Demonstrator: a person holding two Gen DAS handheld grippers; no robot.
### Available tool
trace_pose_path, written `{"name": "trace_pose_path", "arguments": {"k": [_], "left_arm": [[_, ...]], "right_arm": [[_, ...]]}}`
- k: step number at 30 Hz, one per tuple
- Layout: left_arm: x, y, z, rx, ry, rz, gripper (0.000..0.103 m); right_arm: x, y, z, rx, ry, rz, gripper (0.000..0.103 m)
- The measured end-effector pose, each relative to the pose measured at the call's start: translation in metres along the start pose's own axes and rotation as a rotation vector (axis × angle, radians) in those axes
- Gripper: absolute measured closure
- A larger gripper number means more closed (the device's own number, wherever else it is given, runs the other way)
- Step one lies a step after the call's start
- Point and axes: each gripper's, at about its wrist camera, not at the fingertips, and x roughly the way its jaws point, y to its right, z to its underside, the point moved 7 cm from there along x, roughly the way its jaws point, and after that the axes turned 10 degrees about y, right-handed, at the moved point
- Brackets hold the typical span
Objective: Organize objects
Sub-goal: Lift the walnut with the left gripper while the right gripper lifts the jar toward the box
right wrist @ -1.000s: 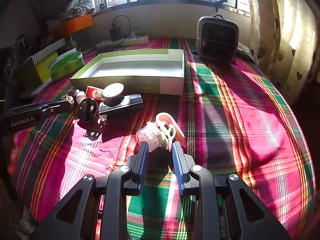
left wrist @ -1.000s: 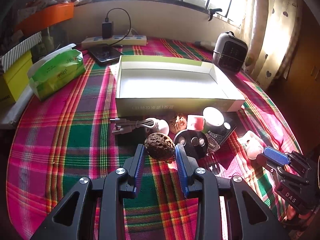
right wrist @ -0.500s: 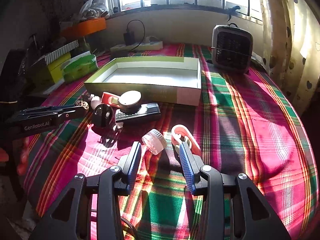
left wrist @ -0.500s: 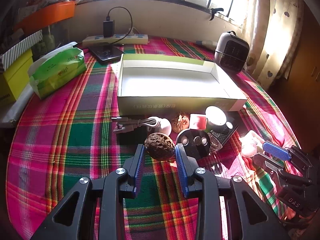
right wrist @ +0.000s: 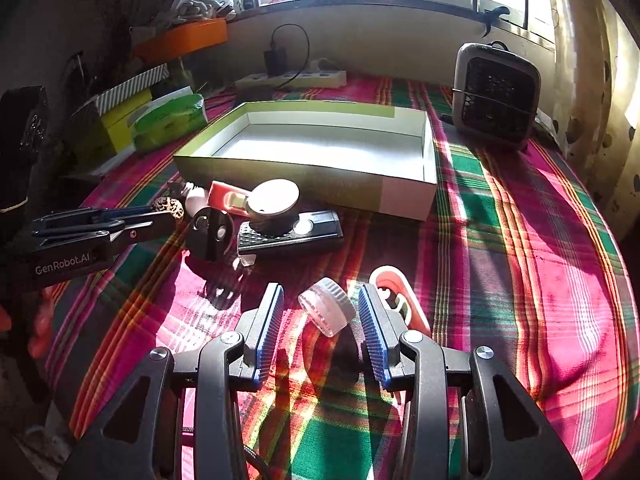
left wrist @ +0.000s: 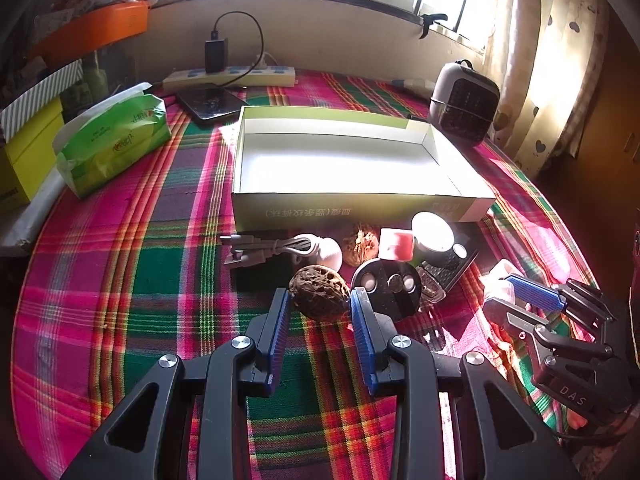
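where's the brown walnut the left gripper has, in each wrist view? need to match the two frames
Left wrist view: walnut low centre, between the left gripper fingers.
Right wrist view: far left, mid-height, a speckled bit at the tip of that gripper.
Shared landmark: the open box, just behind the clutter in both.

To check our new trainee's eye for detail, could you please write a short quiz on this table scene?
1. What does the left gripper grip? A) a remote B) a walnut C) a cable
2. True or false: the open cardboard box holds nothing.
3. Fill in: the black charger is plugged into the ___.
Key: 1 B; 2 true; 3 white power strip.
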Motion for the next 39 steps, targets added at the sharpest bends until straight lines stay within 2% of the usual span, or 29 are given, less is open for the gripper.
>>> {"name": "trace_pose_path", "arguments": {"k": [2, 16, 29, 39], "left_arm": [[0.0, 0.0, 0.0, 0.001, 0.0, 0.0, 0.074], [-0.005, 0.005, -0.007, 0.011, 0.011, 0.006, 0.074], [-0.002, 0.012, -0.034, 0.028, 0.04, 0.027, 0.074], [0.019, 0.012, -0.07, 0.061, 0.064, 0.027, 0.074]], "right_arm": [[0.001, 0.0, 0.0, -0.003, -0.002, 0.002, 0.072], [-0.007, 0.002, -0.008, 0.014, 0.029, 0.006, 0.072], [-0.006, 0.006, -0.047, 0.029, 0.085, -0.008, 0.072], [0.02, 0.019, -0.081, 0.045, 0.085, -0.01, 0.072]]}}
